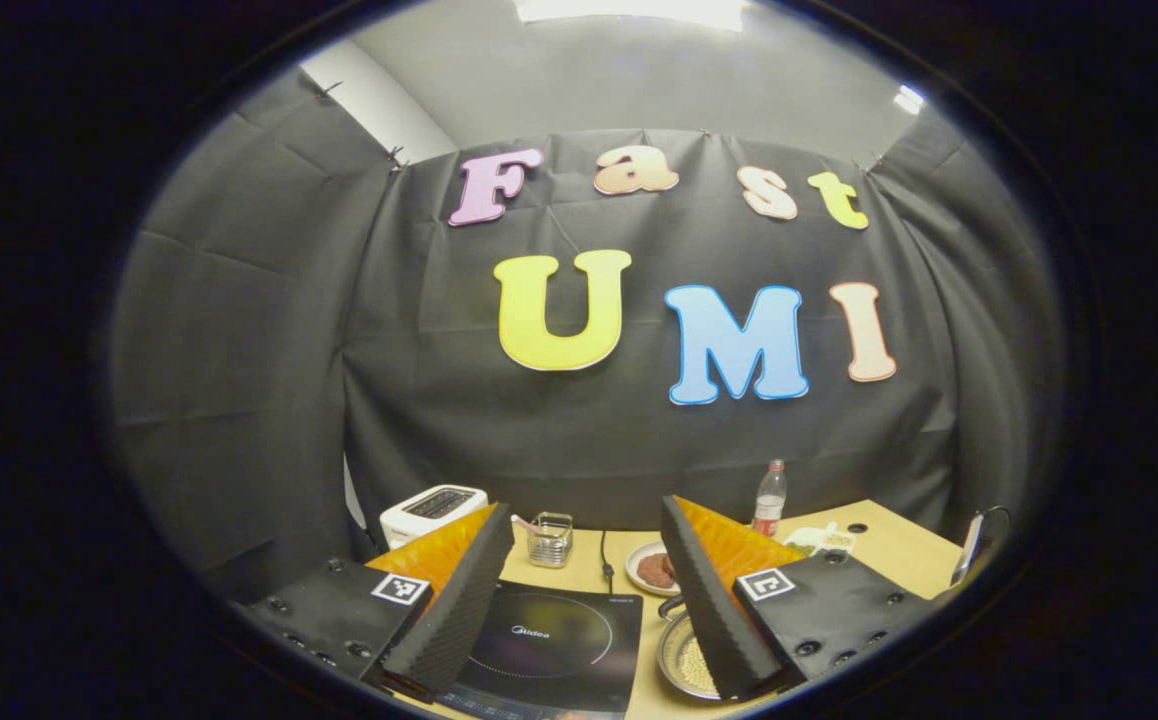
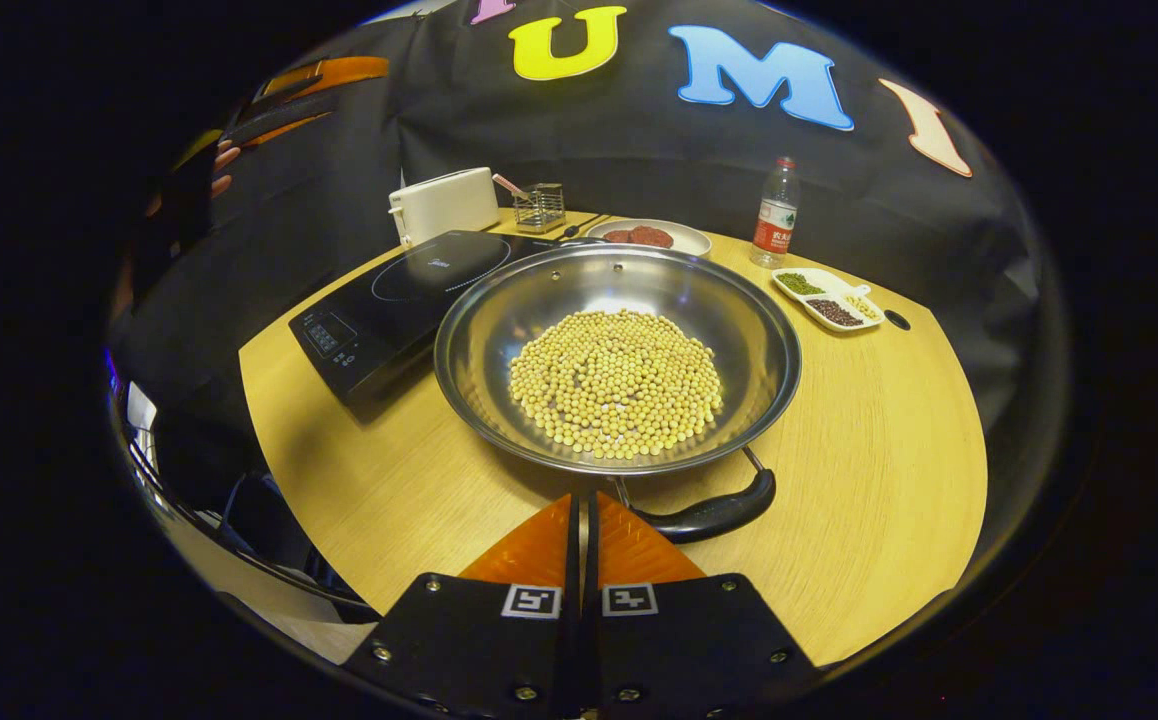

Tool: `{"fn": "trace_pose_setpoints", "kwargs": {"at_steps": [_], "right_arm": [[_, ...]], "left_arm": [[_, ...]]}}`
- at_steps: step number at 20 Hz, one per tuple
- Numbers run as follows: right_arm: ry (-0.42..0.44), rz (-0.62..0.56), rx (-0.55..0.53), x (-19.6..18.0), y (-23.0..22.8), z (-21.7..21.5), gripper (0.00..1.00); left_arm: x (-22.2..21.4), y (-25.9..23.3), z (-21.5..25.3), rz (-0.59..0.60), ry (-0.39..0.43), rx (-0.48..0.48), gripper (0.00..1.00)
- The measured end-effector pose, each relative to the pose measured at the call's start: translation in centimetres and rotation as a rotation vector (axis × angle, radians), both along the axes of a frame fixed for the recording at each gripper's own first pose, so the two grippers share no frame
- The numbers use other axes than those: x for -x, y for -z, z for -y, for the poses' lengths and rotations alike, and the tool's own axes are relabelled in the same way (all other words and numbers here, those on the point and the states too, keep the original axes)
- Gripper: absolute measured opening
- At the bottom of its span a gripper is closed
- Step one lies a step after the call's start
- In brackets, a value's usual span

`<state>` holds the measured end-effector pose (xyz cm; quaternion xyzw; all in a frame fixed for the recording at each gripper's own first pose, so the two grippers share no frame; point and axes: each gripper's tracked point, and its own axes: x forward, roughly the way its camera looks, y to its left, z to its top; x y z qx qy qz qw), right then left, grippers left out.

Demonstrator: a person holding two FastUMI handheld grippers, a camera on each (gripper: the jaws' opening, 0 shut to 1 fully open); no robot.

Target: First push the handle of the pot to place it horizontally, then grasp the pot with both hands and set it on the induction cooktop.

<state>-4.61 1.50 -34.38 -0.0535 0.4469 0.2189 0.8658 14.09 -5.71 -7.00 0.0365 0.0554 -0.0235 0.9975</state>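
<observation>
A wide steel pot [image 2: 549, 295] holding soybeans [image 2: 617, 385] sits mid-table, to the right of the black induction cooktop [image 2: 409, 285]. The pot's black handle [image 2: 714, 512] lies at its near rim, slanting up to the right. My right gripper [image 2: 584, 502] is shut with nothing in it, its tips just short of the near rim and beside the handle's left end. In the left gripper view my left gripper [image 1: 587, 508] is open wide, above the cooktop [image 1: 549, 640], with the pot [image 1: 684, 662] low at its right finger. The right gripper view has the left gripper [image 2: 289, 90] raised at far left, held by a hand.
At the back of the round wooden table [image 2: 889, 450] stand a white toaster [image 2: 444, 203], a wire basket [image 2: 541, 207], a plate of meat [image 2: 649, 237], a plastic bottle [image 2: 777, 212] and a divided dish of beans [image 2: 829, 298]. The booth's cloth wall lies right behind them.
</observation>
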Motion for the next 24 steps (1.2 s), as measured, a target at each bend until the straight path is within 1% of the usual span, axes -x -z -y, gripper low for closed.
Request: {"fn": "trace_pose_setpoints", "kwargs": {"at_steps": [3, 7, 8, 9, 10, 11, 12, 15, 16, 19, 21, 24], "right_arm": [[0.016, -0.006, 0.011, -0.5, 0.2, 1.7, 0.01], [0.043, -0.007, 0.027, -1.9, 0.5, 3.7, 0.01], [0.053, -0.008, 0.026, -2.2, 0.6, 4.0, 0.01], [0.064, -0.01, 0.024, -2.7, 0.6, 4.3, 0.01], [0.075, -0.01, 0.023, -3.2, 0.8, 4.7, 0.01], [0.087, -0.01, 0.024, -3.7, 0.8, 5.0, 0.01], [0.099, -0.01, 0.023, -4.2, 0.9, 5.3, 0.01], [0.149, -0.014, 0.013, -5.8, 1.2, 6.4, 0.01], [0.171, -0.015, 0.014, -6.2, 1.3, 6.8, 0.01], [0.228, -0.03, 0.011, -7.6, 1.9, 8.3, 0.01], [0.27, -0.045, -0.017, -8.4, 2.1, 8.7, 0.01], [0.309, -0.051, -0.037, -9.6, 2.3, 9.0, 0.01]], "left_arm": [[-0.6, 0.2, 0.7, 0.001, -0.001, 0.0, 0.96], [-1.4, 0.8, 1.3, -0.008, -0.004, -0.005, 0.94], [-1.6, 0.9, 1.5, -0.009, -0.005, -0.006, 0.99], [-1.7, 1.0, 1.5, -0.011, -0.006, -0.007, 0.99], [-1.8, 1.1, 1.7, -0.014, -0.007, -0.009, 0.96], [-1.9, 1.3, 1.7, -0.016, -0.009, -0.012, 0.96], [-2.1, 1.3, 1.7, -0.02, -0.012, -0.015, 0.99], [-2.2, 2.0, 1.7, -0.035, -0.022, -0.017, 0.99], [-2.1, 2.2, 1.7, -0.041, -0.026, -0.022, 0.94], [-2.0, 3.0, 1.5, -0.06, -0.038, -0.039, 0.94], [-1.7, 3.6, 1.1, -0.073, -0.049, -0.045, 0.99], [-1.3, 4.5, 0.6, -0.091, -0.067, -0.049, 0.96]]}}
